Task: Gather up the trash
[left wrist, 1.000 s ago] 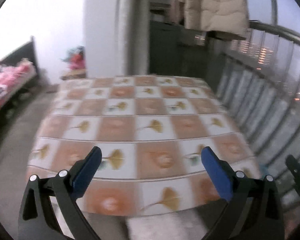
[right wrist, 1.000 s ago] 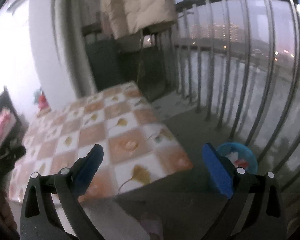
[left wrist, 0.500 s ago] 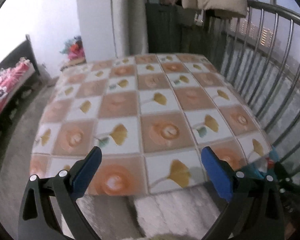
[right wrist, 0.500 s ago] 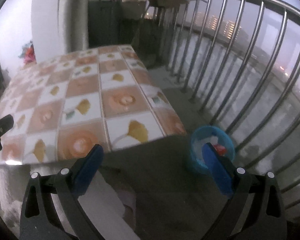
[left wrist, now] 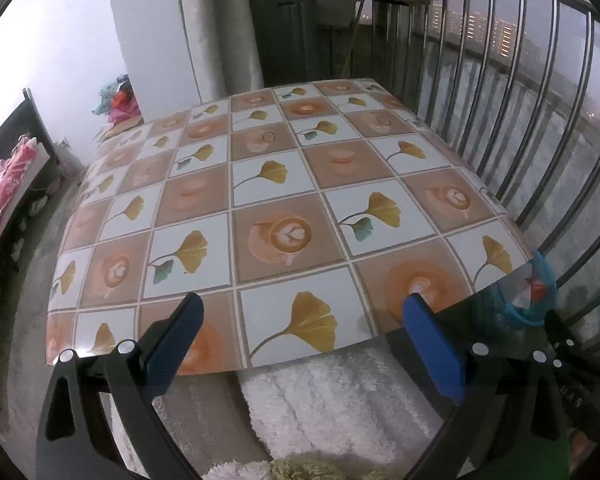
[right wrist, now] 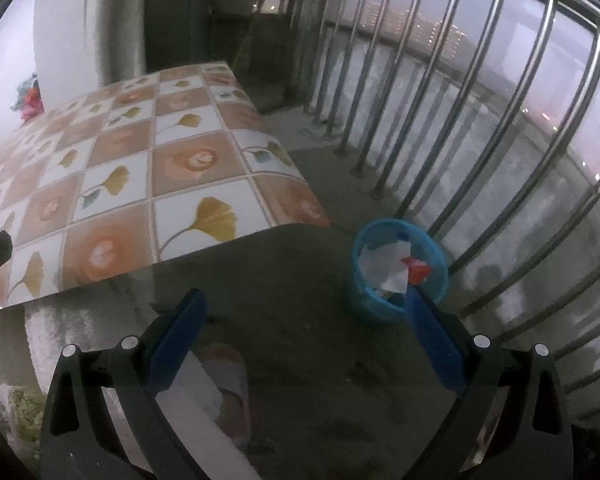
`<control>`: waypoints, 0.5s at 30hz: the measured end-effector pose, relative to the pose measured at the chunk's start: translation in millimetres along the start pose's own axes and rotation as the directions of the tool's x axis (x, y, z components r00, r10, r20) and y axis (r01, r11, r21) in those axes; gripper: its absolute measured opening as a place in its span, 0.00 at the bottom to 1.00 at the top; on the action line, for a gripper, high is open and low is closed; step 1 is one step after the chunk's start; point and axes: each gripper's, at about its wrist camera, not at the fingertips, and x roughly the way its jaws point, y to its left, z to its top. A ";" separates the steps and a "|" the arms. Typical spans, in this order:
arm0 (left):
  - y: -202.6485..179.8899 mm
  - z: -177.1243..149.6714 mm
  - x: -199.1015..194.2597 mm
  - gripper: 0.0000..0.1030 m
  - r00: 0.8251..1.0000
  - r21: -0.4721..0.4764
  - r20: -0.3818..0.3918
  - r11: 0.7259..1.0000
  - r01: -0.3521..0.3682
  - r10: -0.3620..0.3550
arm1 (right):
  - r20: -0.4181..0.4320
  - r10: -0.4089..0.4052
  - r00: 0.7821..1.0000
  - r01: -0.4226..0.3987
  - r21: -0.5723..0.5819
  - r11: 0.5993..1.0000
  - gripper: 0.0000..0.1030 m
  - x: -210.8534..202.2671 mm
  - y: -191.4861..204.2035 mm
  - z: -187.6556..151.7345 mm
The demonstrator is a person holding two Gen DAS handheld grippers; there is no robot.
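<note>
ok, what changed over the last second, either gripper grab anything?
No grabs. Both views tilted down: the left gripper now looks over the near edge of the table, and the right gripper swung toward the floor, bringing the blue bin closer to centre. Both stayed open and empty; the paper is unchanged.

Bin [right wrist: 400, 270] on the floor right of the table [right wrist: 140, 168], just before the railing [right wrist: 480, 120], paper [right wrist: 384, 268] inside

Spread tool [left wrist: 300, 320] over patterned table [left wrist: 260, 184]
</note>
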 end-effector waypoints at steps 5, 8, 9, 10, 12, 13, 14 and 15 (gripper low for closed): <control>-3.6 0.2 1.7 0.95 1.000 0.009 -0.010 1.000 -0.005 0.006 | -0.009 -0.009 1.000 0.009 0.019 1.000 0.92 4.2 -6.6 -1.3; -6.5 0.1 1.6 0.95 1.000 0.014 -0.014 1.000 -0.005 0.005 | -0.009 -0.014 1.000 0.014 0.023 1.000 0.92 4.9 -8.6 -1.7; -7.3 0.2 1.4 0.95 1.000 0.016 -0.015 1.000 -0.005 0.006 | -0.009 -0.015 1.000 0.015 0.022 1.000 0.92 5.3 -9.1 -1.6; -7.7 0.5 1.5 0.95 1.000 0.018 -0.015 1.000 -0.006 0.006 | -0.008 -0.016 1.000 0.017 0.021 1.000 0.92 5.5 -9.4 -1.6; -9.2 0.7 0.8 0.95 1.000 0.022 -0.016 1.000 -0.004 0.004 | -0.011 -0.015 1.000 0.015 0.019 1.000 0.92 6.0 -9.8 -1.9; -9.5 0.8 1.0 0.95 1.000 0.022 -0.016 1.000 -0.003 0.004 | -0.013 -0.014 1.000 0.014 0.017 1.000 0.92 6.2 -9.4 -2.1; -9.9 0.7 0.6 0.95 1.000 0.023 -0.015 1.000 -0.003 0.003 | -0.011 -0.017 1.000 0.017 0.017 1.000 0.92 5.9 -9.3 -2.2; -10.3 0.6 0.5 0.95 1.000 0.024 -0.015 1.000 -0.003 0.003 | -0.011 -0.019 1.000 0.019 0.015 1.000 0.92 6.0 -9.2 -2.6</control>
